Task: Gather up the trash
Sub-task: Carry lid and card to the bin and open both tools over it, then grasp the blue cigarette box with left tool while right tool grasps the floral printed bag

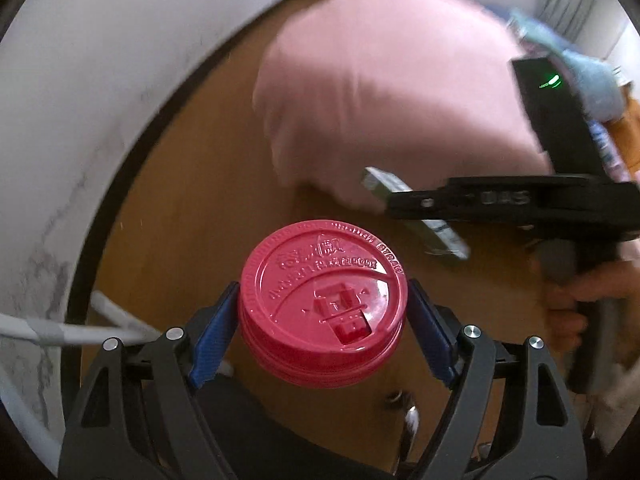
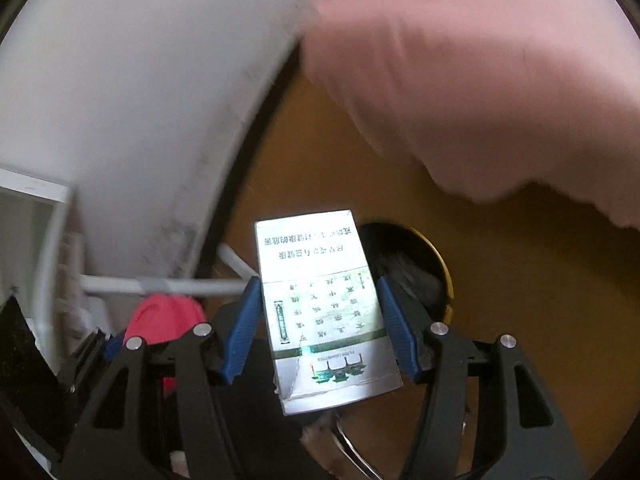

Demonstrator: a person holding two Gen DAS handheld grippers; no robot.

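- While both claws hang over a brown floor [image 1: 208, 184], a big pink cloth [image 1: 392, 92] fills the space ahead of them and hides whatever lies beneath it; its outline is blurred.
- One red cup lid [image 1: 324, 300] sits between the blue pads of the left claw [image 1: 323, 322], which is closed onto its sides; the cup below cannot be seen.
- One white printed box [image 2: 322, 308] is pinched between the pads of the right claw [image 2: 316, 328], its near corner torn.
- One round dark opening with a gold rim [image 2: 420, 272] shows just behind the box, partly covered by it.
- A white curved wall [image 1: 80, 120] and white pipes [image 2: 168, 285] stand to the left.
- Print on lid and box is too small to read.
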